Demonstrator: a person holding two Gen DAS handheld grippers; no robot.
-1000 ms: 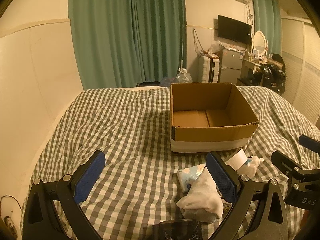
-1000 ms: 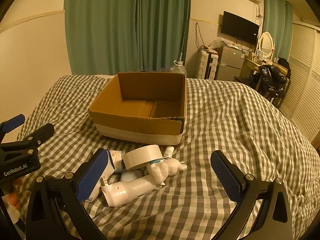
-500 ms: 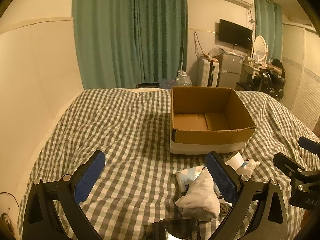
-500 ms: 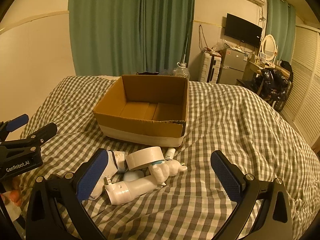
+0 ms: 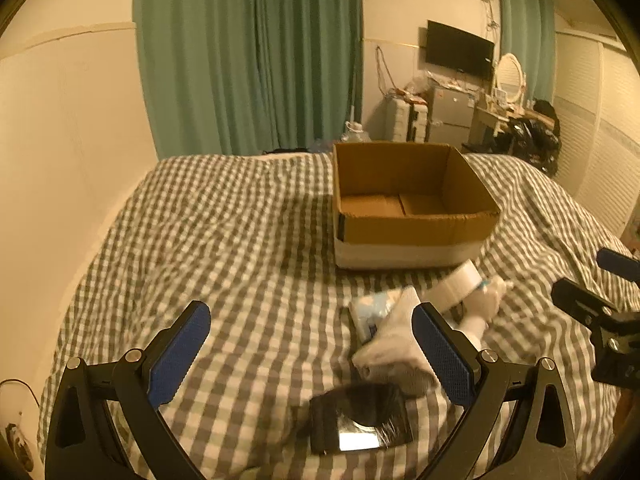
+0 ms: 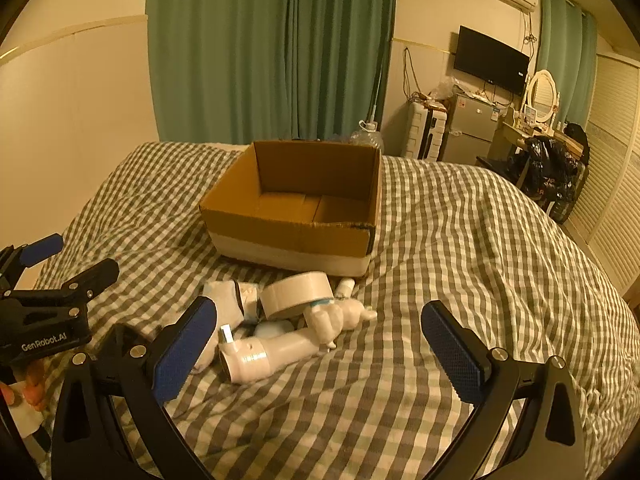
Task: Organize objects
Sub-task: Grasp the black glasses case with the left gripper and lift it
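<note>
We hold the left claw (image 5: 310, 354) low over the checked bed (image 5: 224, 240), its blue pads spread wide with nothing between them. The right claw (image 6: 320, 346) hovers the same way, wide apart and empty, aimed at the pile of white things just in front of the cardboard box (image 6: 296, 220). The box stands open on the bed, only its bare floor showing.

From the right wrist we see the pile clearly: a roll of tape (image 6: 296, 294) leaning on a white figurine (image 6: 336, 318), a white tube (image 6: 268, 354) lying nearest us, and a sock (image 6: 228, 302) to the left. The left wrist blurs those but shows a dark phone (image 5: 360, 420) lying flat on the bed between its pads, touching the sock (image 5: 394, 346).
</note>
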